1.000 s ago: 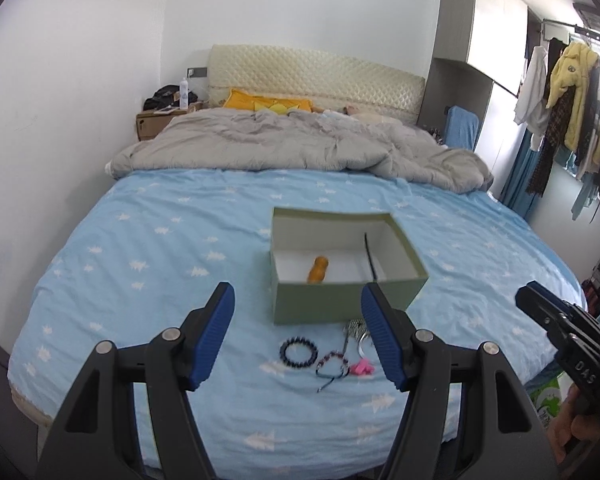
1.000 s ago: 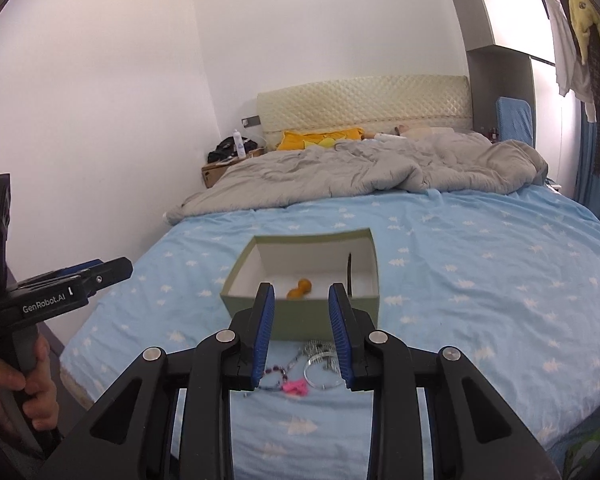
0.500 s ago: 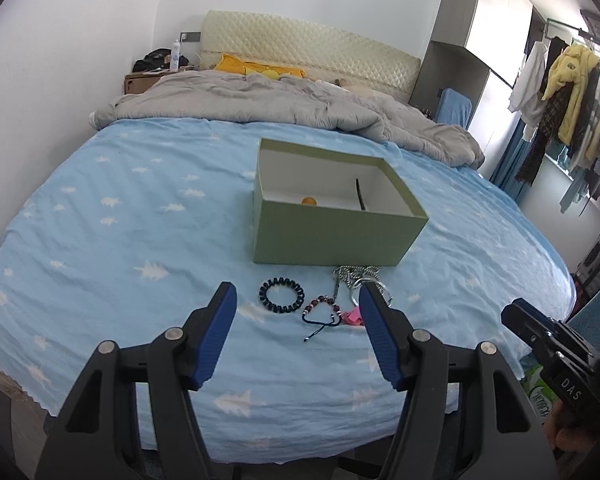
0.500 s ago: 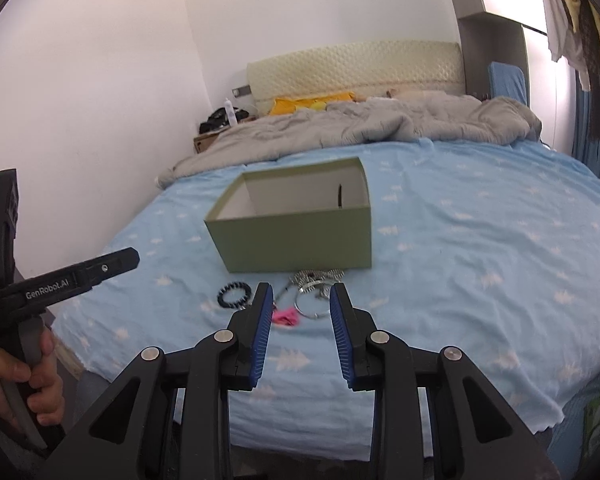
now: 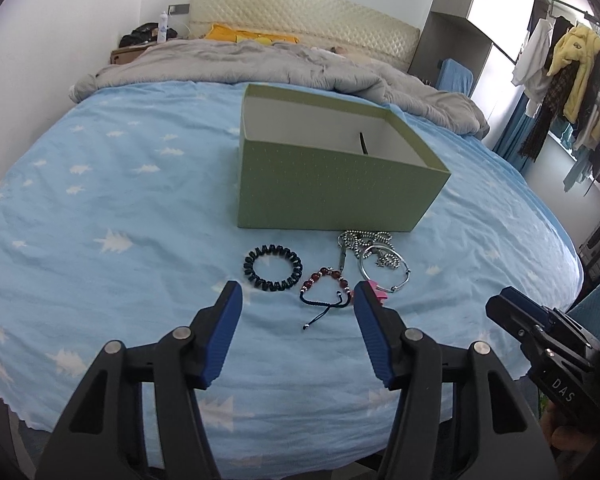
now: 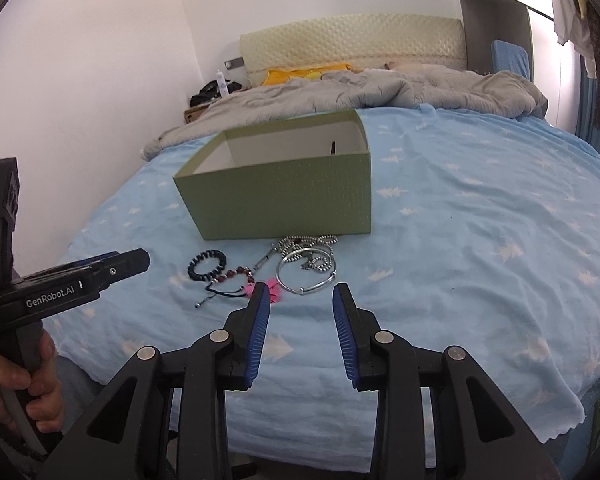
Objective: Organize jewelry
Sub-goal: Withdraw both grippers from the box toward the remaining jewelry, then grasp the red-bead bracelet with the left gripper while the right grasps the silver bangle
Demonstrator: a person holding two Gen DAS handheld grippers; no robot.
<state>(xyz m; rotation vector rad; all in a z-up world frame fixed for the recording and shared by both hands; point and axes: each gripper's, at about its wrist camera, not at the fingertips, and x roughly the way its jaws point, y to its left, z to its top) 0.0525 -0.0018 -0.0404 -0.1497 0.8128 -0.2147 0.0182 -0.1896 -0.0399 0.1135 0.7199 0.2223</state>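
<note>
I'm dropping both claws in low over the bed (image 5: 100, 208) now, left gripper (image 5: 298, 300) closing on nothing and right gripper (image 6: 302, 300) opening empty, jewelry pile (image 5: 356, 264) at 12 o'clock in front of the green box (image 5: 332, 196), so pickup's next I guess.

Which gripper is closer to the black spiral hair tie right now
Left. The left gripper hangs just short of the black spiral hair tie; the right gripper sits further right, nearer the silver bangle.

Left gripper (image 5: 298, 294) empty, jaws closing, right gripper (image 6: 301, 294) empty, jaws opening
</note>
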